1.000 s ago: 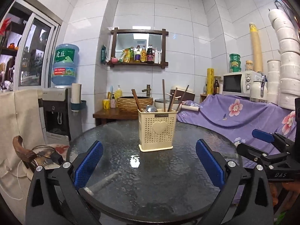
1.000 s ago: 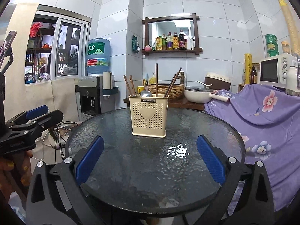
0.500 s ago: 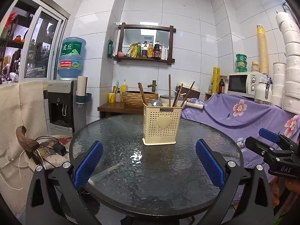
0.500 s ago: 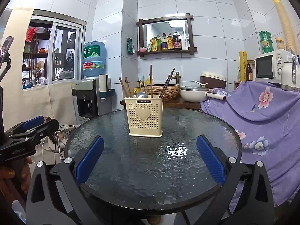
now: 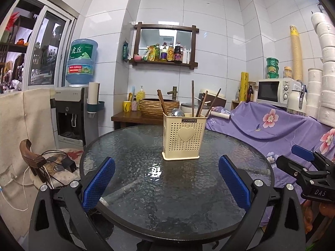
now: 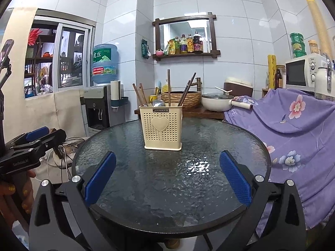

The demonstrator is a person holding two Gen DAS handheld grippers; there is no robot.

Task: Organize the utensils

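Observation:
A cream perforated utensil holder (image 5: pixel 183 136) with a heart on its front stands upright near the middle of a round dark glass table (image 5: pixel 146 190); it also shows in the right wrist view (image 6: pixel 162 127). Several brown chopsticks (image 5: pixel 192 98) and metal spoons (image 5: pixel 177 112) stand in it. My left gripper (image 5: pixel 166 183) is open and empty, held back over the table's near edge. My right gripper (image 6: pixel 166 181) is open and empty, likewise back from the holder. Each gripper shows at the side of the other's view: the right one (image 5: pixel 303 167), the left one (image 6: pixel 31 144).
A purple flowered cloth (image 5: pixel 272 125) covers furniture to the right, with a microwave (image 5: pixel 274 92) on it. A water dispenser (image 5: pixel 71 113) stands at the left. A wooden side table with a woven basket (image 5: pixel 159 104) is behind. A wooden chair (image 5: pixel 33 161) with cables sits low left.
Both grippers have pulled back and risen from the table; the holder looks smaller and farther. Both stay open and empty.

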